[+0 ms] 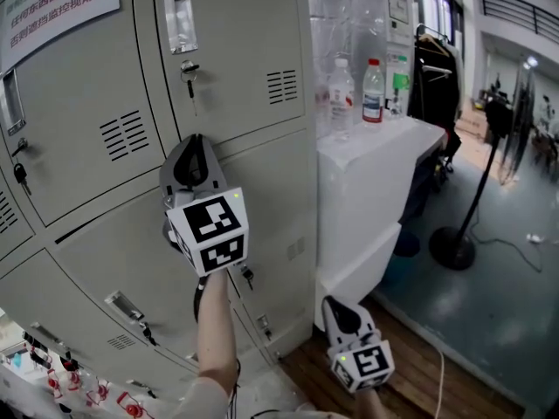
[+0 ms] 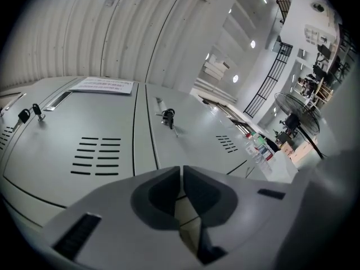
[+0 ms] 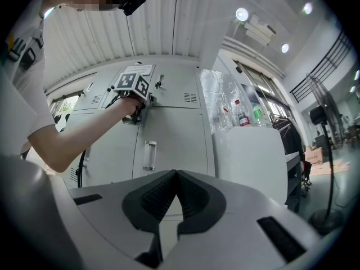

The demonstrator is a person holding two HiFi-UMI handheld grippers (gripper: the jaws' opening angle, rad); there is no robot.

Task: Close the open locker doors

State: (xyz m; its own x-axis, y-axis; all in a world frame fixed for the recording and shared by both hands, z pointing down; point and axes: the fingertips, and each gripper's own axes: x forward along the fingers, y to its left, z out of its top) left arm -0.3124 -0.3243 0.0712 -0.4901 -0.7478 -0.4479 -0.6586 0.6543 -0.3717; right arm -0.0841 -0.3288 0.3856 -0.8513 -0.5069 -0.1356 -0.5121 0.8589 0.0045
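Note:
A bank of grey metal lockers (image 1: 105, 147) fills the left of the head view, and every door I can see lies flush. My left gripper (image 1: 196, 142) is shut with nothing between its jaws. Its tips rest against the locker face at the seam between the upper door with a key (image 1: 188, 70) and the lower door (image 1: 262, 208). The left gripper view shows that gripper (image 2: 181, 170) with jaws together over the vented doors, the key (image 2: 167, 116) just ahead. My right gripper (image 1: 334, 305) hangs low near the floor, shut and empty. It (image 3: 175, 173) points at a lower door's handle (image 3: 149, 155).
A white cabinet (image 1: 384, 173) stands right of the lockers with plastic bottles (image 1: 373, 90) on top. A pedestal fan (image 1: 456, 244) stands on the grey floor further right, with a clothes rack (image 1: 435, 68) behind the cabinet. Keys (image 1: 21, 177) dangle from several locker doors.

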